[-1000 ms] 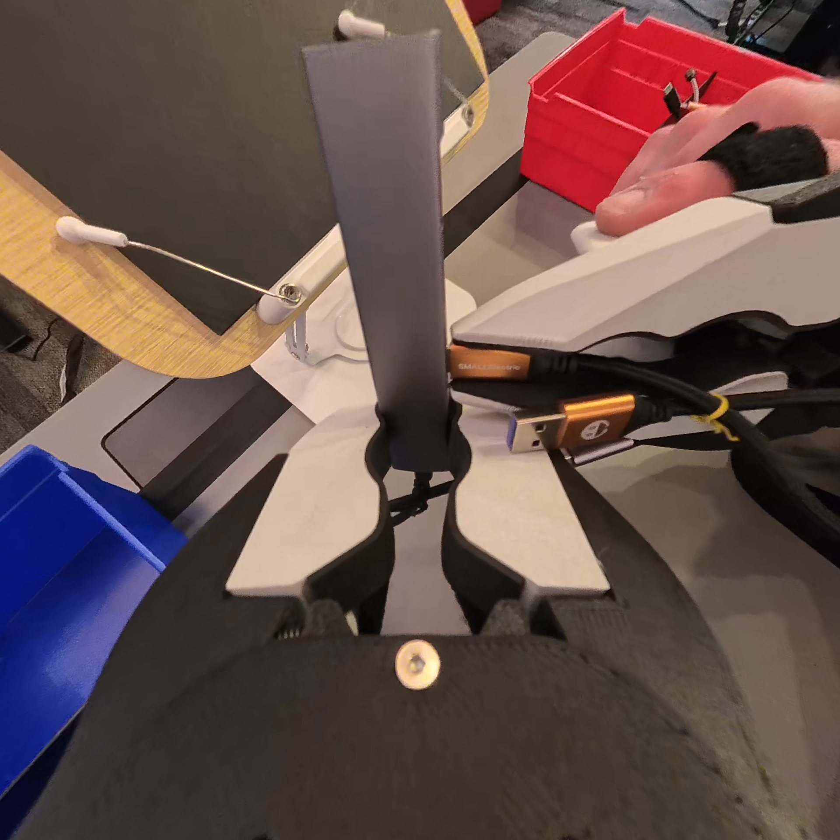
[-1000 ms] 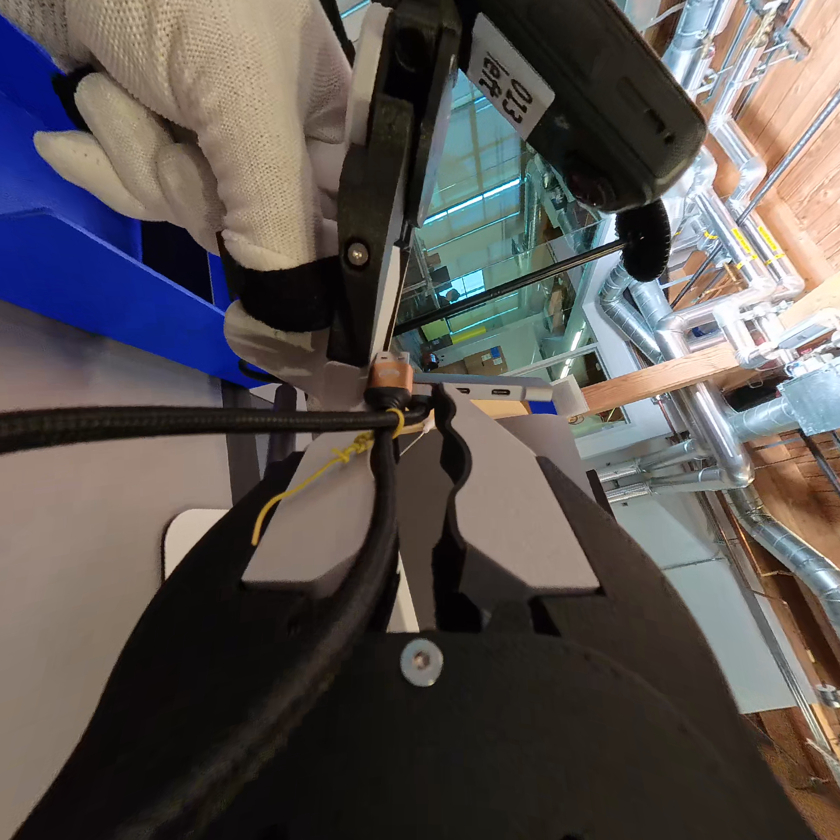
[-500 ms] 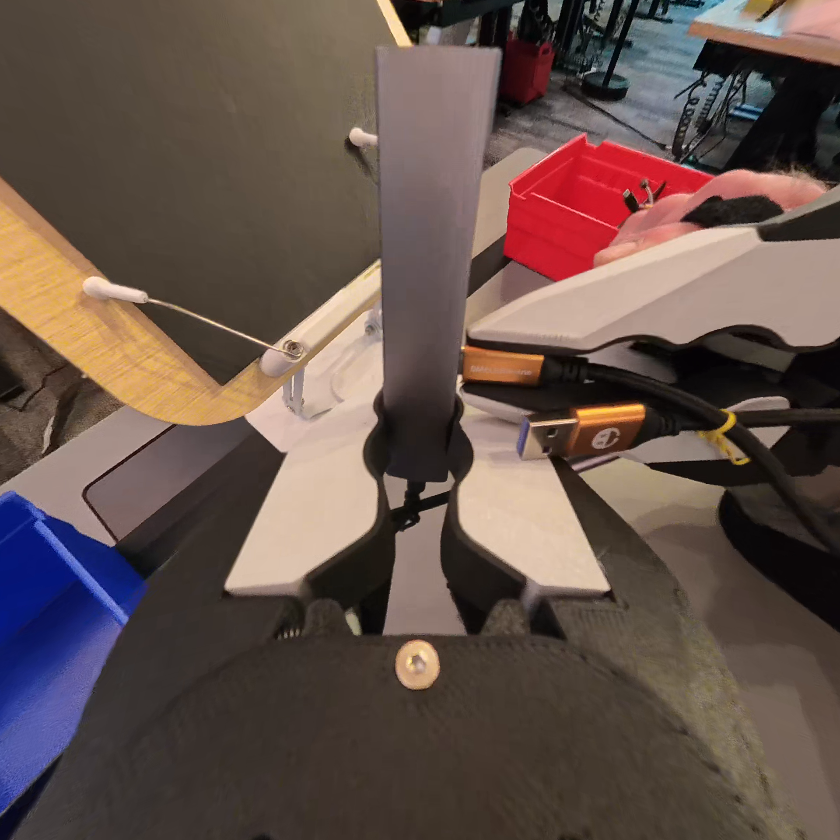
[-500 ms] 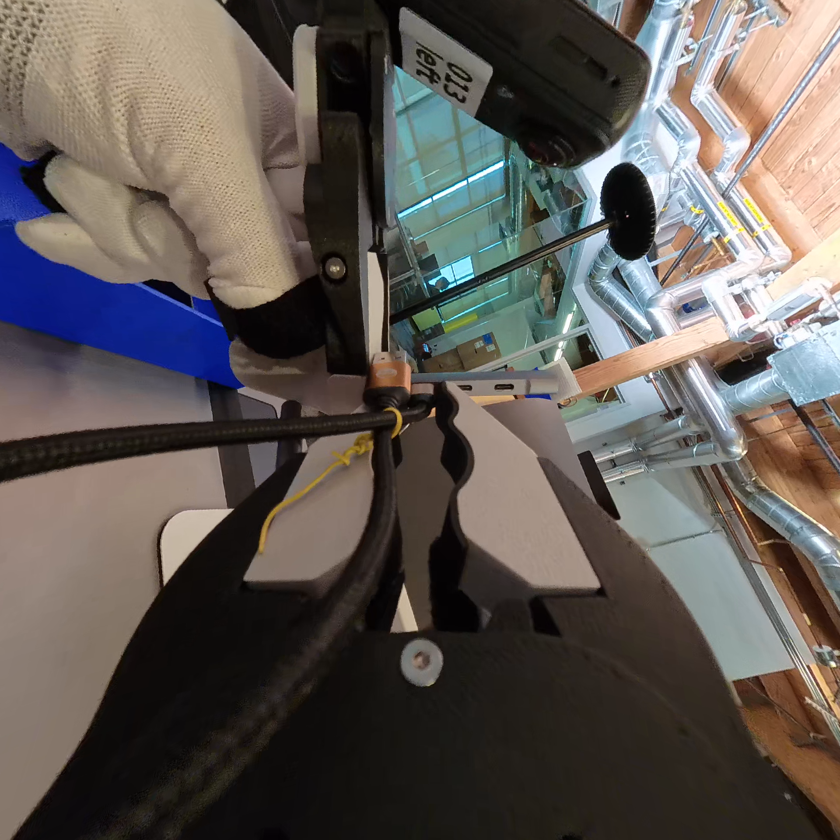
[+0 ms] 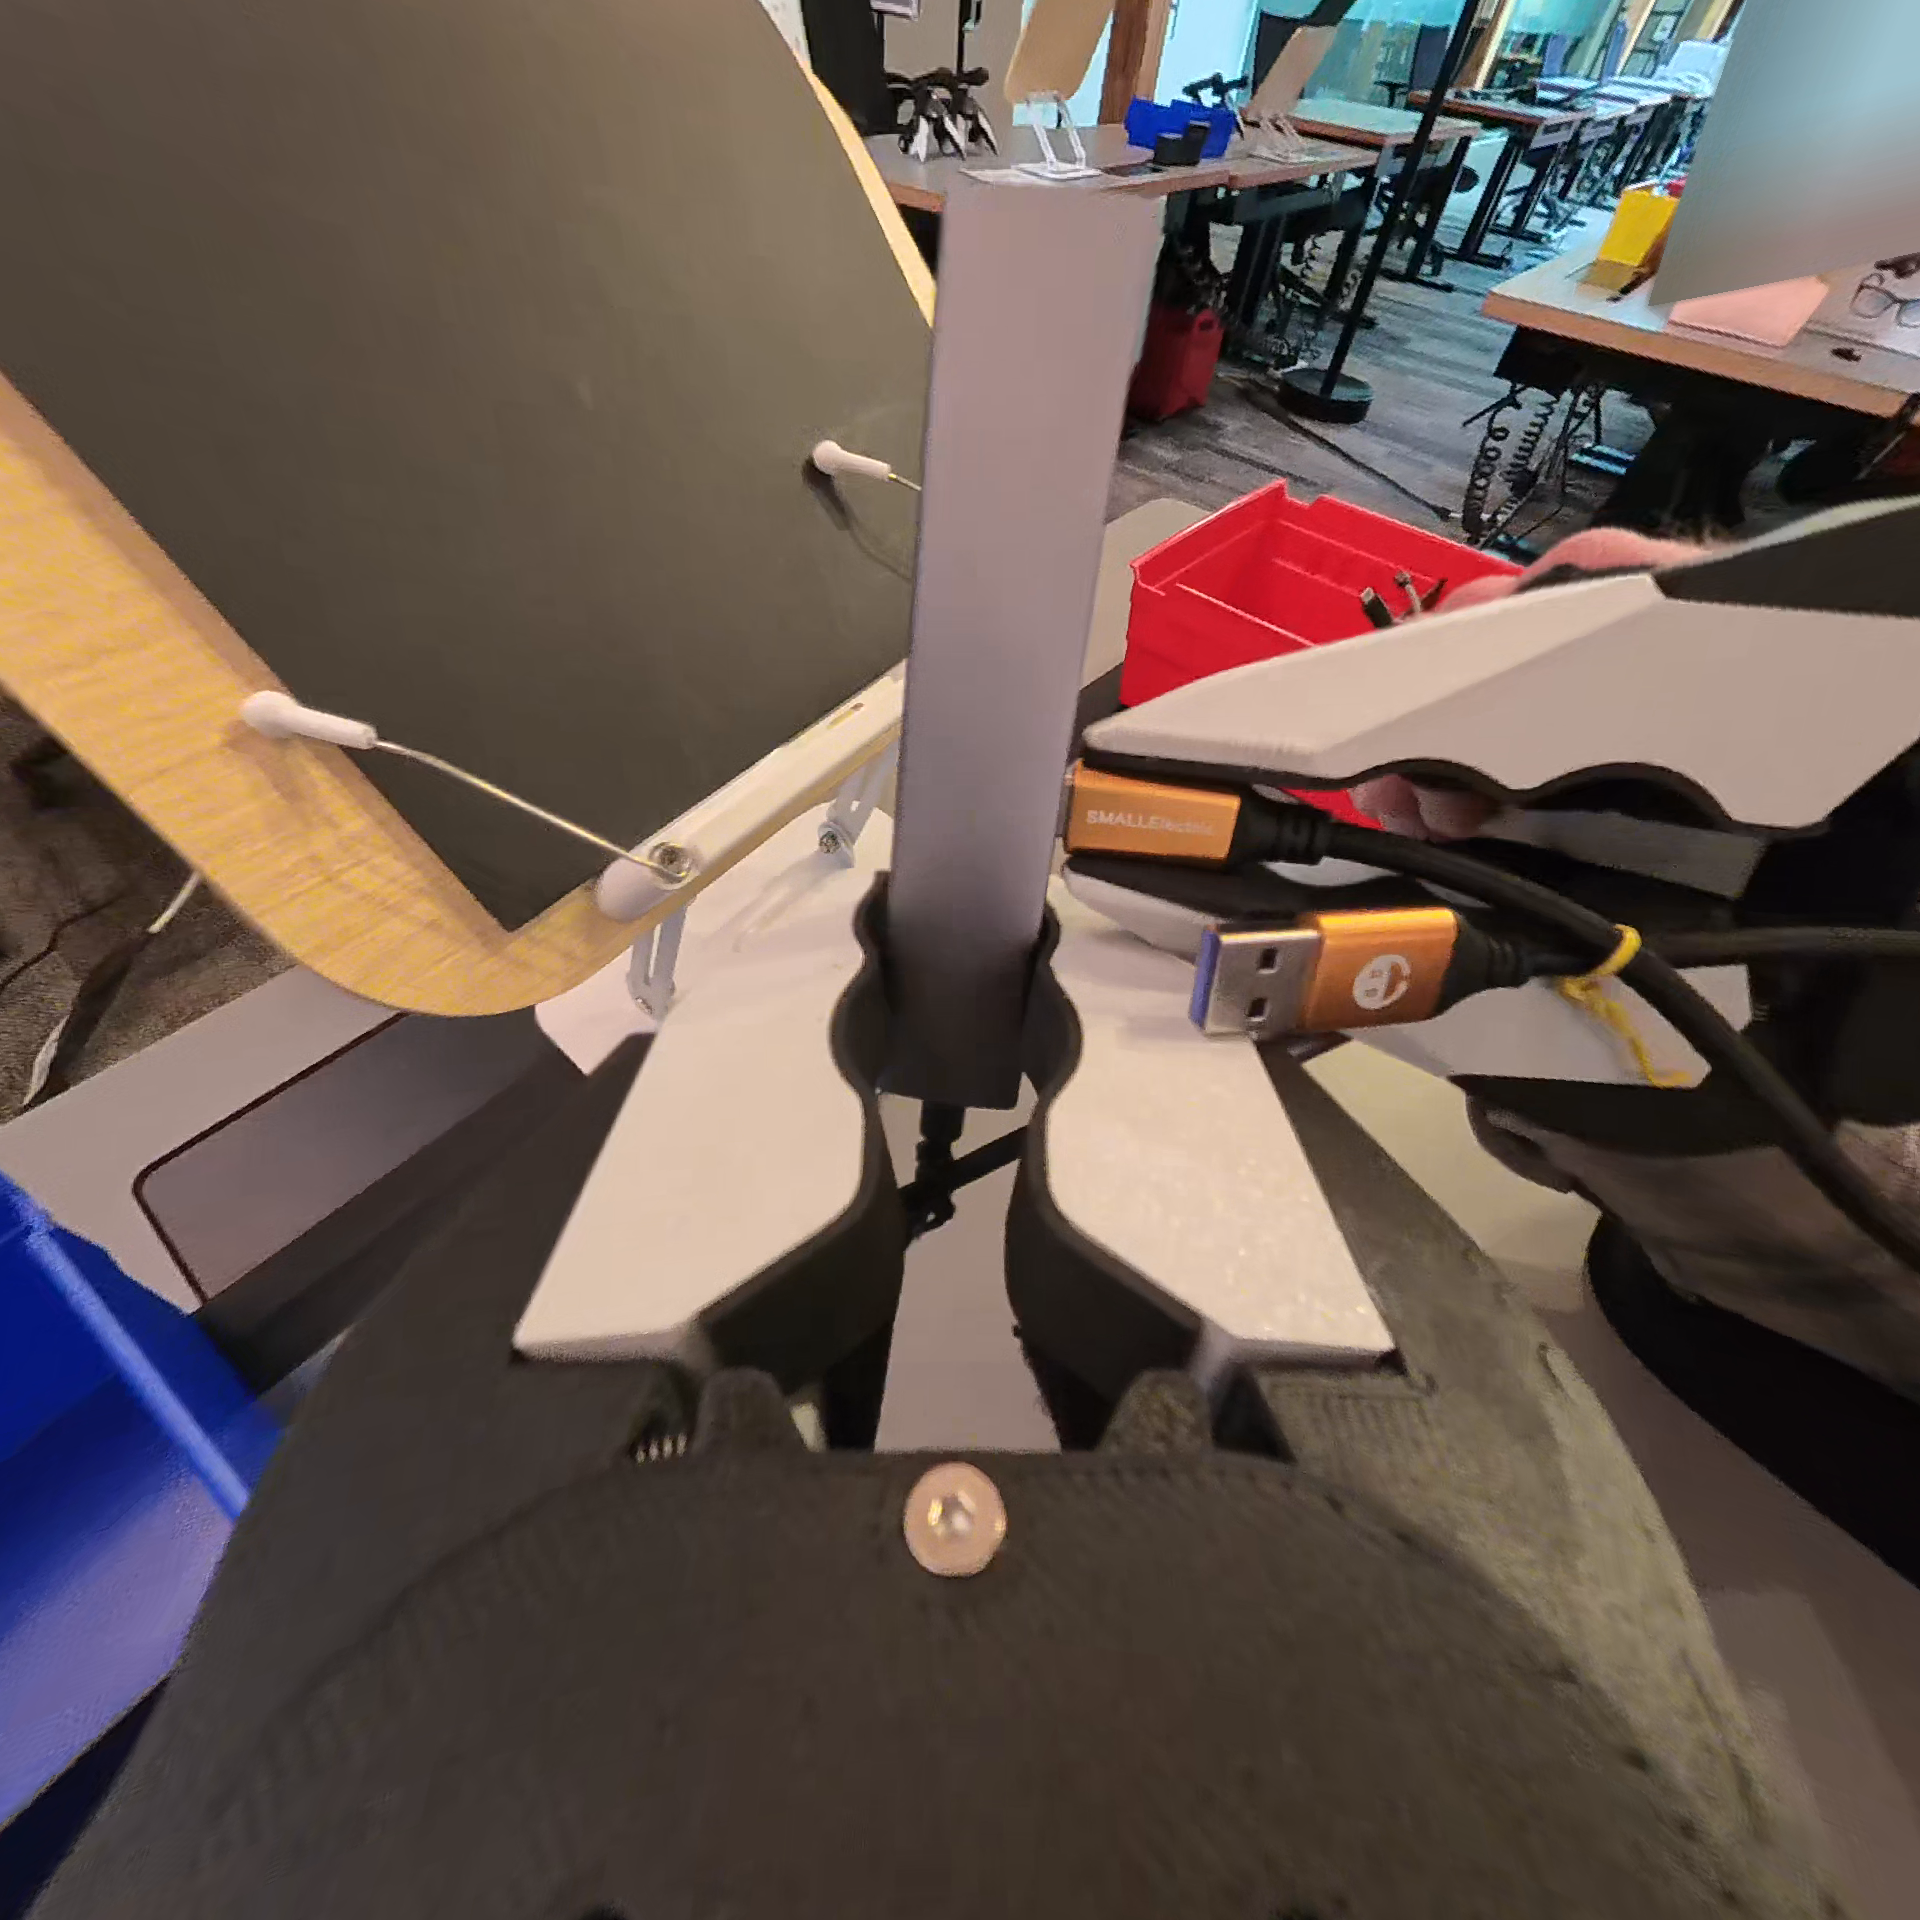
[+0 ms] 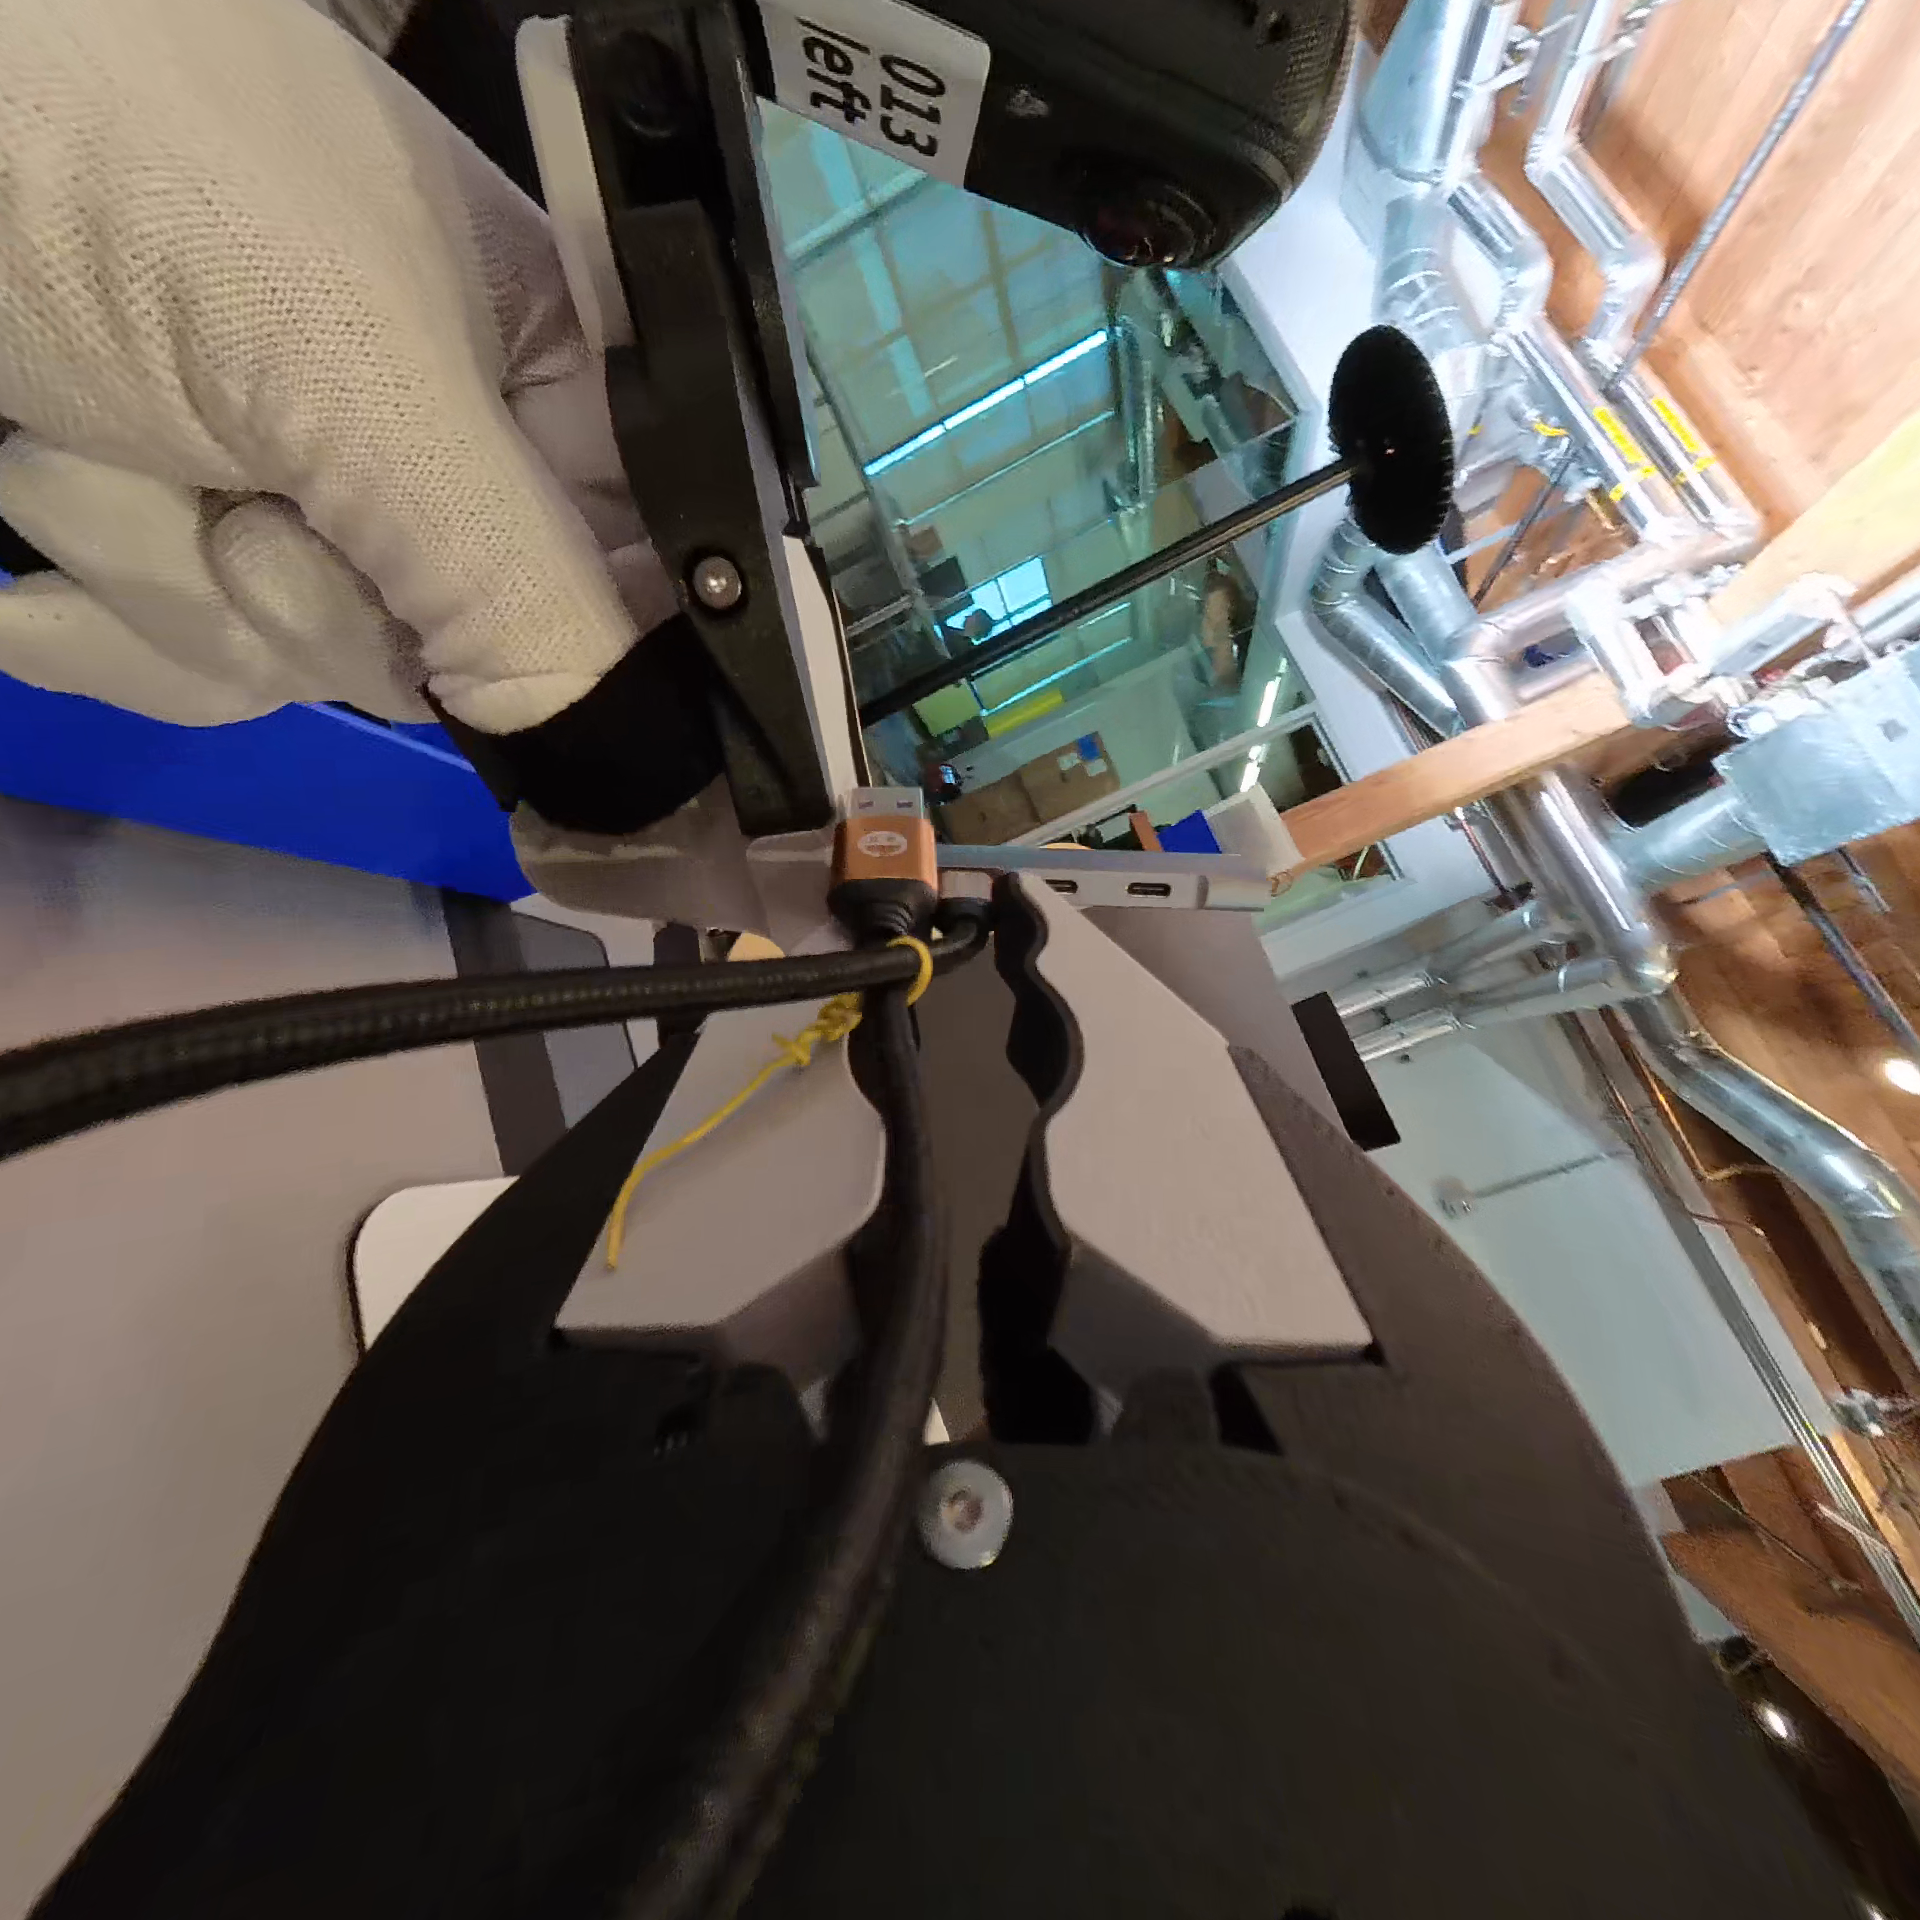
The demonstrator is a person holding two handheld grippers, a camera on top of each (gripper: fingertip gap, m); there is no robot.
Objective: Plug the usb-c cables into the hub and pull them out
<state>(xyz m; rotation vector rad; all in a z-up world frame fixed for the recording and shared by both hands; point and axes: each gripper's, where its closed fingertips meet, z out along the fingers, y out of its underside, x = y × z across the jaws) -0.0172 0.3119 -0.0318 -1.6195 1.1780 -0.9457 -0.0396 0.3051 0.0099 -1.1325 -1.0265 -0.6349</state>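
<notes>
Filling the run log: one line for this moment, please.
left gripper: shut on hub | right gripper: shut on orange plug, at hub's side | USB-A plug: loose

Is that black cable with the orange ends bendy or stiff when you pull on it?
Probably bendy: the black cable curves and doubles back. Its braided skin likely grips well. The loose orange plug would probably swing, since only a yellow tie holds it.

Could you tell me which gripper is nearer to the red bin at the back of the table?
Right. The right gripper, shut on an orange-collared plug, reaches in just in front of the red bin. The left gripper, clamping the grey hub, sits farther from it.
</notes>
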